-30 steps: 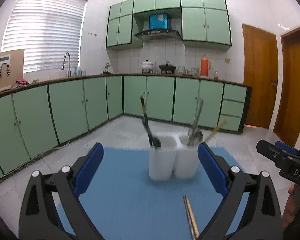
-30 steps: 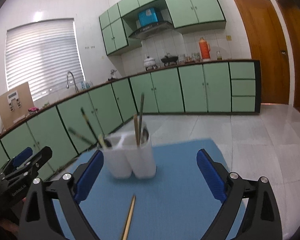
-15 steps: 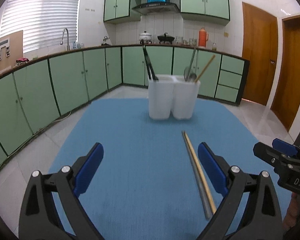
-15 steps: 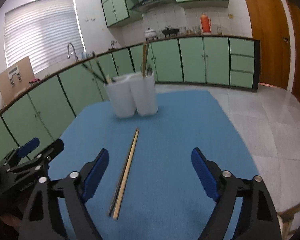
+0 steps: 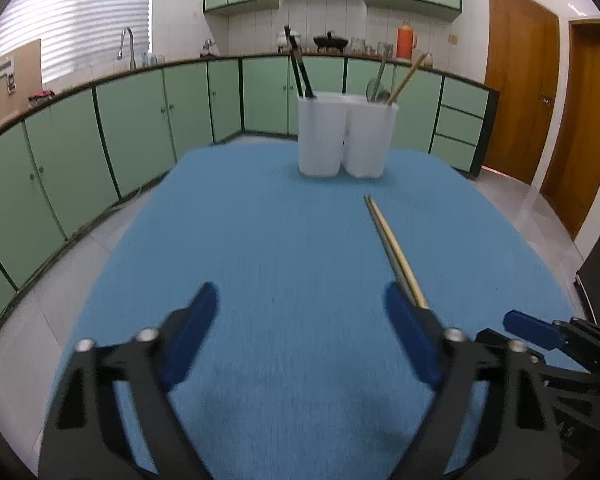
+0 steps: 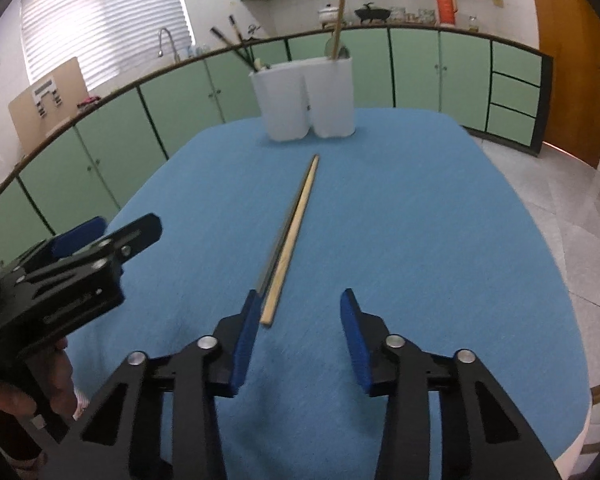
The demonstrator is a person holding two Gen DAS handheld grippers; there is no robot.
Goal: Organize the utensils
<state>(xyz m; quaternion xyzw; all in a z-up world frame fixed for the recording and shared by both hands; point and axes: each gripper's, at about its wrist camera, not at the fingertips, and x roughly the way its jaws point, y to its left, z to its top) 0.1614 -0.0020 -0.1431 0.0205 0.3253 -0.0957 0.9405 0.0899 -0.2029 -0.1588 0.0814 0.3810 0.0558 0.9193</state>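
Narrowing our right gripper [image 6: 300, 308], jaws parted around bare cloth, we see the chopsticks [image 6: 290, 236] just beside its left pad. Our left gripper [image 5: 300, 304], also closing, grips nothing. The white holder [image 5: 346, 136] stands far along the blue table [image 5: 260, 240].

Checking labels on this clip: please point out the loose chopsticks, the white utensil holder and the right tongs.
chopsticks [image 6: 290, 236], right wrist view, middle of the wooden shaft.
white utensil holder [image 5: 346, 140], left wrist view, front wall.
right tongs [image 6: 300, 314], right wrist view, midway between the blue tips.
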